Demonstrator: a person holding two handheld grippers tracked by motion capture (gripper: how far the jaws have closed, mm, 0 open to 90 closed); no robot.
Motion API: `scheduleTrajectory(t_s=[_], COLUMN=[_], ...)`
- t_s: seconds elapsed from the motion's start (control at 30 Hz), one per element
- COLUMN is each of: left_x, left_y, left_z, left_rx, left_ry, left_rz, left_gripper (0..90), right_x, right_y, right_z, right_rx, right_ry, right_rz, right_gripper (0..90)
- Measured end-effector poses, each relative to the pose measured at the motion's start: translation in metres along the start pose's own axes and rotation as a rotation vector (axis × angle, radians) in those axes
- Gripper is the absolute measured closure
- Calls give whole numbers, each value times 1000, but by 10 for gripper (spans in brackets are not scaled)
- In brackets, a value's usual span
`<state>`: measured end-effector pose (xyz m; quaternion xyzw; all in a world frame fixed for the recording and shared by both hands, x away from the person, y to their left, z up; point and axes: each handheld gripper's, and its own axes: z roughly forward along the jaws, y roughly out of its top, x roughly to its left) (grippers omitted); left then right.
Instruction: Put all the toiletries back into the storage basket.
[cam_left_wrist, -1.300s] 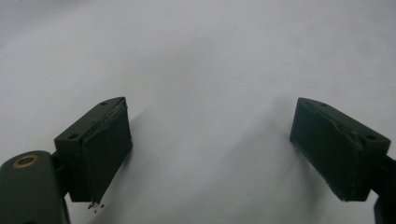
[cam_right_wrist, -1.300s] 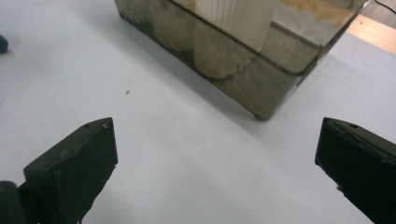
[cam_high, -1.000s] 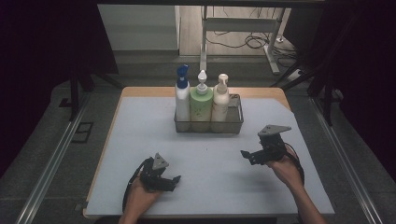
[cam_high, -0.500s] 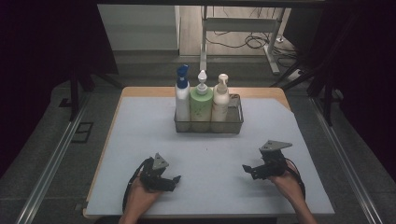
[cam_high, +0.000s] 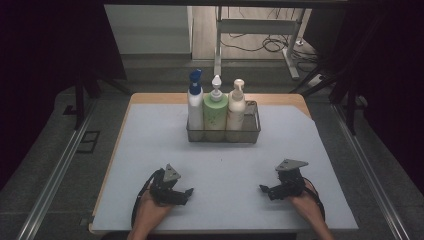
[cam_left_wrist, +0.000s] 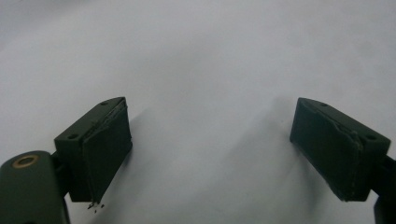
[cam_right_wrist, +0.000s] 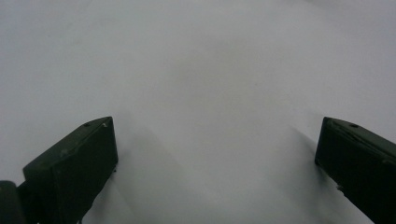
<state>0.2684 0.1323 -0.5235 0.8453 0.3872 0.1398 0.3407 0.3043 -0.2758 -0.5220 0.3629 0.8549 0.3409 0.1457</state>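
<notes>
Three pump bottles stand upright, side by side, in a wire mesh basket (cam_high: 250, 131) at 12 o'clock on the bench (cam_high: 150, 150), toward its far edge: a blue-capped white bottle (cam_high: 195, 105) at the 9 o'clock end, a green bottle (cam_high: 216, 112) in the middle, a cream bottle (cam_high: 236, 107) just beside it at the 3 o'clock side; a bare stretch of basket remains past the cream one

Left gripper (cam_high: 187, 192) rests low on the bench at 7 o'clock, jaws spread wide, nothing between them; its own view confirms plain grey surface between the pads (cam_left_wrist: 109, 149)

Right gripper (cam_high: 263, 188) sits at 5 o'clock, jaws also wide and empty, pointing toward 9 o'clock; its own view shows bare bench between the pads (cam_right_wrist: 79, 168)

Both grippers are well apart from the basket and from each other, neither touching a bottle

Judgement: either nothing is begun or the bottles are already packed and hands are parked. No loose items lie on the bench, so loading looks finished; if unloading is meant, all three bottles remain to be lifted
</notes>
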Motion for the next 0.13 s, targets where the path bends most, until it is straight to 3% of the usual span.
scheduleTrajectory(t_s=[0.13], left_x=[0], left_y=[0], left_z=[0], left_rx=[1], left_ry=[-1], left_rz=[0], left_gripper=[122], right_x=[0], right_y=[0], right_z=[0], right_rx=[-1], right_ry=[-1], right_rz=[1], right_gripper=[0])
